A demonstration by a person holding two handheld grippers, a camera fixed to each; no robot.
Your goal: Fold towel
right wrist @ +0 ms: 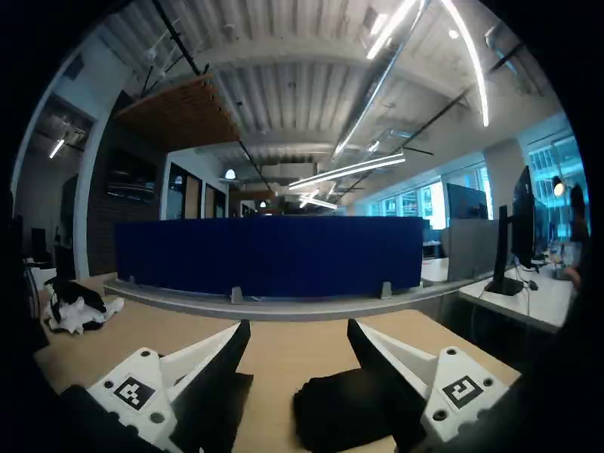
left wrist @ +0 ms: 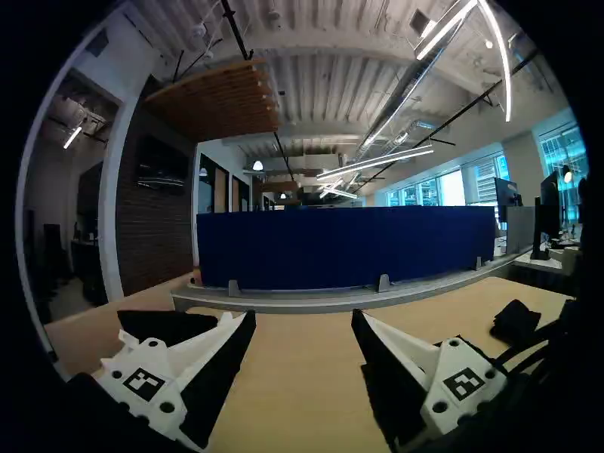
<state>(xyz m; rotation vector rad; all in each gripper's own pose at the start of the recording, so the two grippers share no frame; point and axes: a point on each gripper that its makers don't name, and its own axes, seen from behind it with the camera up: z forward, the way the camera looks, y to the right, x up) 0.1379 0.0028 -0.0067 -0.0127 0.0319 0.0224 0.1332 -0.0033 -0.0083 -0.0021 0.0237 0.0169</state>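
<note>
Lying on the table (right wrist: 291, 355) just ahead of the right gripper (right wrist: 297, 326), between its wide-spread, empty fingers and nearer the right one, the black towel (right wrist: 336, 411) looks closest to that hand; its long axis I cannot tell. The left gripper (left wrist: 302, 317) is equally spread and empty, one dark cloth (left wrist: 162, 325) beyond its left finger, another dark piece (left wrist: 517, 321) off right. Count: two grippers, one towel in reach, one black-and-white heap (right wrist: 75, 306) far left

Your wooden table (right wrist: 294, 355) carries a black towel (right wrist: 340, 411) near you and a black-and-white cloth heap (right wrist: 75, 306) at its far left.
</note>
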